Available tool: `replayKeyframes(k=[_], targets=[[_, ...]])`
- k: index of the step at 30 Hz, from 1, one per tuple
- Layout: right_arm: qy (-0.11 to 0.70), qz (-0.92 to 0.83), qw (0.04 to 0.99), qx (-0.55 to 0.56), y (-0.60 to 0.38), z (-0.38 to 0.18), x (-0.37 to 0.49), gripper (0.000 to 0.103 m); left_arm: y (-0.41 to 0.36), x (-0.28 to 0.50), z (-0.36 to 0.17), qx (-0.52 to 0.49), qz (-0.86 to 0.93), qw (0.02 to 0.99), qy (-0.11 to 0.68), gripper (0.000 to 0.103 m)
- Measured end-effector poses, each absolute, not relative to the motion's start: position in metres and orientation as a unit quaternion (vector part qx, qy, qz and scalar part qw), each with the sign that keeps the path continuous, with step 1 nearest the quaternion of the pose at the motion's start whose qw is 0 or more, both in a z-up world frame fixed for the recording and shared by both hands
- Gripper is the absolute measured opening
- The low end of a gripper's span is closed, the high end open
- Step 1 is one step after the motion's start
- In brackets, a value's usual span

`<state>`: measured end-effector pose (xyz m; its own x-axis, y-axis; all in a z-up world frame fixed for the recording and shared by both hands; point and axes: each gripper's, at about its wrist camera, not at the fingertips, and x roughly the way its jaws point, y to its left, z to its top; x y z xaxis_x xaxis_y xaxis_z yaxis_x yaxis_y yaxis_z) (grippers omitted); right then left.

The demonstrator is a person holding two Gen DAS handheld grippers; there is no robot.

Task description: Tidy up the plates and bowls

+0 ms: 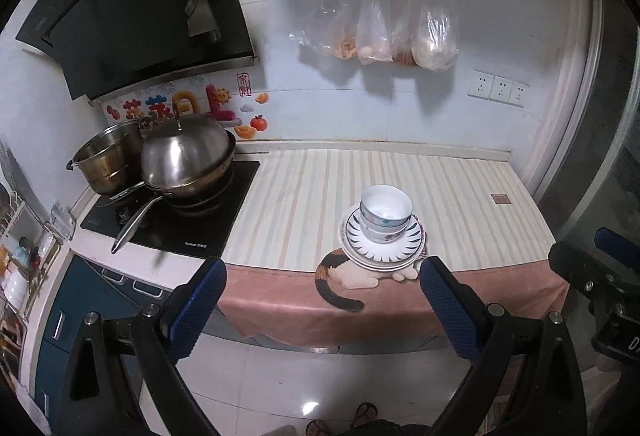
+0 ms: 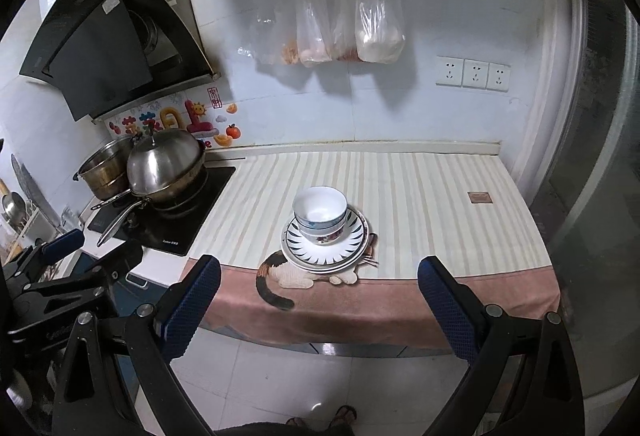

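Two grippers, both mine, both held back off the front edge of the desk [image 1: 460, 171] over the tiled floor [image 1: 320, 376]. Largest first: the desk runs along a white tiled wall, covered by a striped cloth [image 2: 420, 195] with a pink border and a cat picture [image 2: 288, 276] at the front edge. Left of it sits a black cooktop [image 1: 208, 220], with a range hood [image 1: 132, 15] slanting above. On the cooktop I see a lidded steel wok [image 1: 188, 159] with its long handle pointing toward me, and a steel pot [image 1: 108, 163] just beside it on the far left. Plastic bags [image 2: 344, 27] hang from a wall rail above the desk; a row of wall sockets [image 2: 474, 72] sits to their right.

Left gripper [image 1: 322, 298]: jaws spread wide, nothing between the blue pads, aimed at the desk front. Right gripper [image 2: 318, 296]: same, wide apart and empty. Each shows at the edge of the other's view.

Task items, all in one pile near the front middle of the desk, partly over the cat picture: stacked plates [image 1: 382, 252], the top one with a dark radiating rim pattern, white ones under it; I cannot count them exactly. On the plates stand nested bowls [image 2: 320, 213], upright, white inside, the upper with a blue band, the lower with a floral print. Neither gripper touches the pile.
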<state>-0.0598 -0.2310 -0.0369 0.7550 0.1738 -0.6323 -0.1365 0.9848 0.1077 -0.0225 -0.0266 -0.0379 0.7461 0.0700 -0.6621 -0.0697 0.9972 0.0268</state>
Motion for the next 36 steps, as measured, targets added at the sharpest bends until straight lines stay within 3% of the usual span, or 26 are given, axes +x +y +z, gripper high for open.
replayKeyframes(k=[36], targets=[[0.332, 0.050, 0.942, 0.021, -0.218, -0.036, -0.094, 0.101, -0.009, -0.051, -0.034, -0.017, 0.022, 0.937, 0.348, 0.099]])
